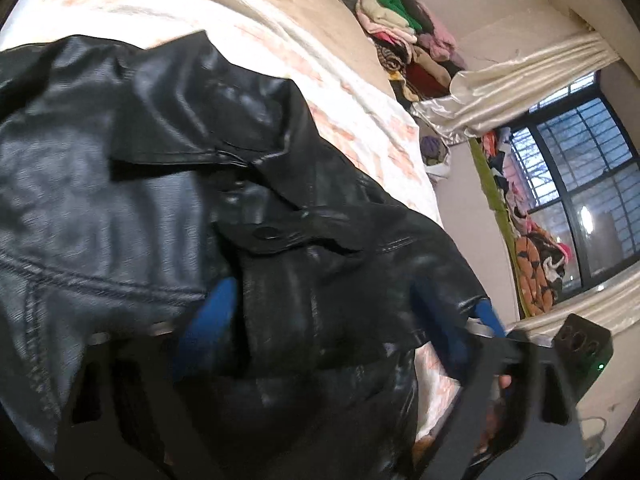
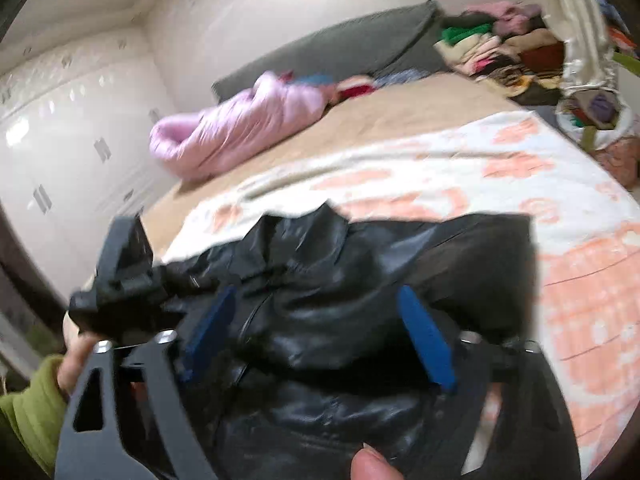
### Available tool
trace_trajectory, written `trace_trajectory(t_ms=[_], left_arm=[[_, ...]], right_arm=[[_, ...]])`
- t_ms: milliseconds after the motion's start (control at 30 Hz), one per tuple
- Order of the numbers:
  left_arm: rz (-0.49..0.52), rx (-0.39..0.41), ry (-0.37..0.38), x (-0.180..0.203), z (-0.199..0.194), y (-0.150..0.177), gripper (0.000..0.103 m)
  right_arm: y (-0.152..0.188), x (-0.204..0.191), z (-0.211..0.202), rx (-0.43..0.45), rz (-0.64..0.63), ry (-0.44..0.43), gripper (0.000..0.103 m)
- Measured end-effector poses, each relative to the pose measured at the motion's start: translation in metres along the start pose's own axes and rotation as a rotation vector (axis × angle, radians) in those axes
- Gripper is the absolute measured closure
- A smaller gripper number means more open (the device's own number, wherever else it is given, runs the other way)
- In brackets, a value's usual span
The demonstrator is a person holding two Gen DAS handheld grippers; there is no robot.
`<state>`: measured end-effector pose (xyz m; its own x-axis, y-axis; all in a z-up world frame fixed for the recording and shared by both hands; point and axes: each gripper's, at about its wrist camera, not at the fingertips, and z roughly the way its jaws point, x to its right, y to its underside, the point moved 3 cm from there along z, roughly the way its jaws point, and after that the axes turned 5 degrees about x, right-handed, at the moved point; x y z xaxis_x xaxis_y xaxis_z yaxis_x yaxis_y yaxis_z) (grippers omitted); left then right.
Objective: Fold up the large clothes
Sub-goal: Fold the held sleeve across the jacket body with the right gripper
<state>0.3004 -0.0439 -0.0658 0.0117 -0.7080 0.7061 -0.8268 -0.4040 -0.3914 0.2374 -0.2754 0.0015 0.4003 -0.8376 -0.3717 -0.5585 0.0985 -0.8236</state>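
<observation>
- We saw the black leather jacket [image 2: 360, 300] bunched up at the near edge of the bed, lying on the white blanket with pink patches [image 2: 540, 184].
- Our left gripper [image 1: 340, 320] had its blue fingers [image 1: 212, 320] spread wide with a thick fold of the jacket [image 1: 160, 160] between them; we could not tell whether they pinched it.
- Our right gripper [image 2: 320, 340] also stood wide, its blue fingers [image 2: 428, 340] on either side of a crumpled mound of leather, with gaps showing at the pads.
- Beyond the jacket, the blanket ran on open to its far edge, where a tan sheet [image 2: 400, 112] began.
- A pink puffer coat [image 2: 236, 128] lay at the far side, near the grey headboard [image 2: 340, 44].
- A heap of mixed clothes [image 1: 408, 36] crowded the far right corner, and more clothes [image 1: 532, 248] were piled under the window [image 1: 580, 184].
- White wardrobe doors [image 2: 60, 140] closed off the left side of the room.
- We found no brand, label or readable writing anywhere; motion blur smeared the finer detail.
</observation>
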Motion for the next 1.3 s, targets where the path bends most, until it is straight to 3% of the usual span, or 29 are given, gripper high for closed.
trace_trajectory(t_ms=[67,133,233,367,500,700,833,967,1133,1300], left_arm=[[0.012,-0.009,-0.023,0.002,0.012,-0.002,0.052],[0.028,-0.024,-0.044,0.003,0.021,-0.003,0.077],[0.059,-0.027,-0.066,0.004,0.028,-0.003,0.098],[0.154,0.021,-0.046,0.035,0.011,-0.01,0.102],[0.259,0.109,0.023,0.084,-0.029,-0.023,0.103],[0.377,0.282,0.09,0.129,-0.11,-0.036,0.103],[0.361,0.38,0.072,0.111,-0.159,-0.037,0.103],[0.333,0.426,-0.003,0.073,-0.184,-0.029,0.103],[0.274,0.395,-0.137,0.014,-0.184,-0.01,0.103],[0.192,0.336,-0.201,-0.032,-0.171,0.011,0.103]], right_arm=[[-0.005,0.012,-0.006,0.028,0.03,0.027,0.032],[-0.007,0.023,-0.008,0.043,0.064,0.05,0.036],[-0.01,0.035,-0.012,0.057,0.094,0.077,0.046],[-0.015,0.047,-0.02,0.092,0.124,0.103,0.052],[-0.022,0.055,-0.036,0.165,0.114,0.165,0.051],[-0.027,0.077,-0.053,0.236,0.229,0.118,0.051],[-0.023,0.075,-0.043,0.19,0.215,0.135,0.05],[-0.019,0.064,-0.03,0.147,0.148,0.168,0.05],[-0.011,0.059,-0.012,0.096,0.124,0.167,0.05],[-0.001,0.054,0.003,0.05,0.083,0.197,0.05]])
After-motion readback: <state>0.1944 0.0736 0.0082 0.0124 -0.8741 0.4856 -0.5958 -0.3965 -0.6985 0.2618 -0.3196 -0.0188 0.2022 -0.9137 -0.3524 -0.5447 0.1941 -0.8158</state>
